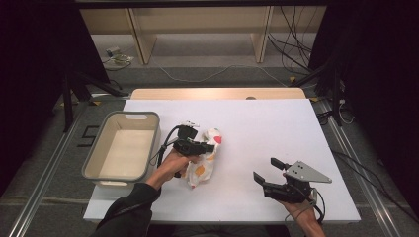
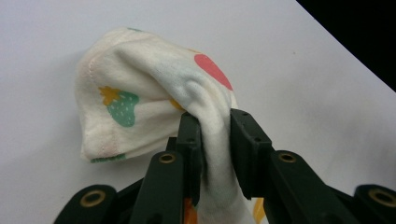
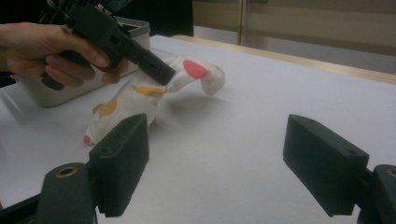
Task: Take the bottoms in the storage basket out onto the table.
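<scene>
You've got soft, matt printed cloth bunched between the left gripper's matt black plastic jaws, lying on a smooth white matt table beside the smooth, faintly glossy grey plastic bin.

No text, label or number seems legible anywhere, though the views are somewhat dim.

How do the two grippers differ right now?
The left gripper is shut on the patterned cloth; the right gripper stands open with nothing between its jaws. The left is over the cloth beside the bin; the right is apart, over bare table. Both are hand-held.
</scene>
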A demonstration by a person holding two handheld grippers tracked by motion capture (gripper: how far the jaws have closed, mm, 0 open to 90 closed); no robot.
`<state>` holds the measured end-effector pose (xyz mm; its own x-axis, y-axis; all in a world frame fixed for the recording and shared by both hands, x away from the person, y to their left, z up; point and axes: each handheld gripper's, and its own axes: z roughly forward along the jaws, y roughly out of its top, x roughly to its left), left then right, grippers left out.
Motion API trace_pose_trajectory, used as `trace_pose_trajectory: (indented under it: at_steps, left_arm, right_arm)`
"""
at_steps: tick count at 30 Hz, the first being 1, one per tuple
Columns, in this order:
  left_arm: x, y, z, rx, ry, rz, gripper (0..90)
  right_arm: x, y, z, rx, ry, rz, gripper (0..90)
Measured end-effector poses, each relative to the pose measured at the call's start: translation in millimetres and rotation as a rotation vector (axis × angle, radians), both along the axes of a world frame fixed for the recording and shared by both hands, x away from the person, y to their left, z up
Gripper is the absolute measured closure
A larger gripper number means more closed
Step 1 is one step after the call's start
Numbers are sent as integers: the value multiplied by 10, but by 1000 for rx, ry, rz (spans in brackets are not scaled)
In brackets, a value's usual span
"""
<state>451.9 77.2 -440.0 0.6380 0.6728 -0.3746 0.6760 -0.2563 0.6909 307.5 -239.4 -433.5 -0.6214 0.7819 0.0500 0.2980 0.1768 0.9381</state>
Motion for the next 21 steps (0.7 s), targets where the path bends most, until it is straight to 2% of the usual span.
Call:
trace_pose_trajectory:
  at_steps: [10, 21]
  left_arm:
    - [7, -38, -44, 10, 6, 8, 705]
    - [13, -59, -120, 50, 27, -4, 658]
  right_arm:
    - [2, 0, -1, 2, -2, 0, 235]
    - [2, -2, -1, 6, 0, 1, 237]
